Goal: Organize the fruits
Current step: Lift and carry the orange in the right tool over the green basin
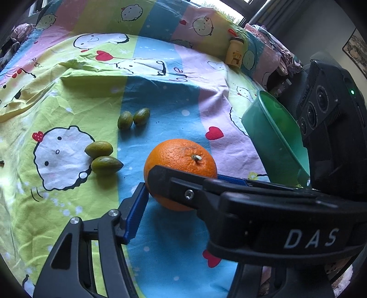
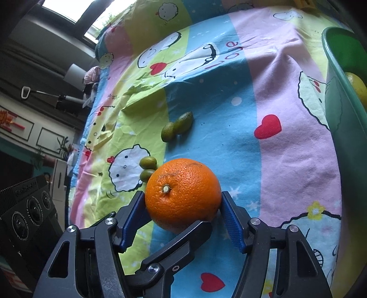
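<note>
An orange (image 1: 181, 169) lies on the cartoon bedsheet (image 1: 68, 96). In the right wrist view the orange (image 2: 183, 194) sits between my right gripper's (image 2: 183, 206) blue pads (image 2: 231, 220), which touch both its sides. In the left wrist view the right gripper's black body (image 1: 229, 201) crosses in front of the orange. My left gripper (image 1: 179, 194) shows one blue pad (image 1: 135, 215) beside the orange; its other finger is hidden. Several small green fruits (image 1: 101, 155) lie left of the orange. A green bowl (image 1: 275, 137) stands at the right and holds a yellow fruit (image 2: 357, 89).
A small yellow bear bottle (image 1: 234, 53) stands at the far edge of the bed. Two more green fruits (image 1: 134, 118) lie further back. Pillows and clothes (image 1: 282, 52) pile at the far right. Furniture and a window (image 2: 68, 13) lie beyond the bed.
</note>
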